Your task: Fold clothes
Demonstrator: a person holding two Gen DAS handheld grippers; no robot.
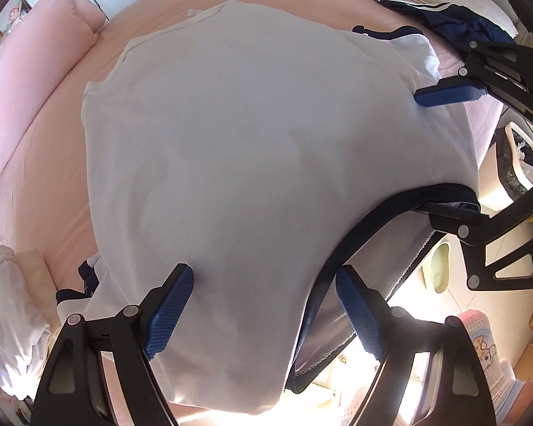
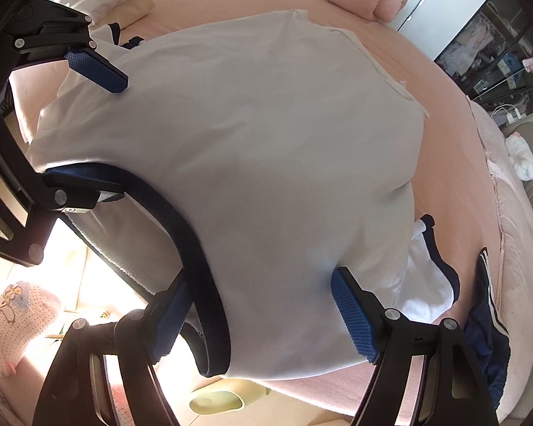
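Left side: the left gripper [image 1: 263, 314] stands over the near shoulder area of the white shirt [image 1: 252, 135], jaws spread wide. One blue pad lies on the white cloth, the other just past the dark navy collar band [image 1: 366, 227]. Nothing is pinched; the pads straddle the fabric without pressing together, which I judge to be a stance for taking hold at the neckline.

Centre: the shirt lies spread flat on the pink bed sheet [image 1: 53, 149], collar at the near bed edge, hem toward the far side. It is laid smooth, seemingly so that a fold can be made cleanly. A dark-trimmed sleeve [image 2: 430, 277] is tucked at its side.

Right side: the right gripper [image 2: 263, 309] mirrors the left, jaws likewise spread, one pad beside the collar band and one on the white cloth, gripping nothing. Both grippers flank the collar, which suggests a paired grasp.

Periphery: a navy garment [image 2: 486, 323] waits on the bed's right margin, folded pale laundry [image 1: 14, 301] at the left.
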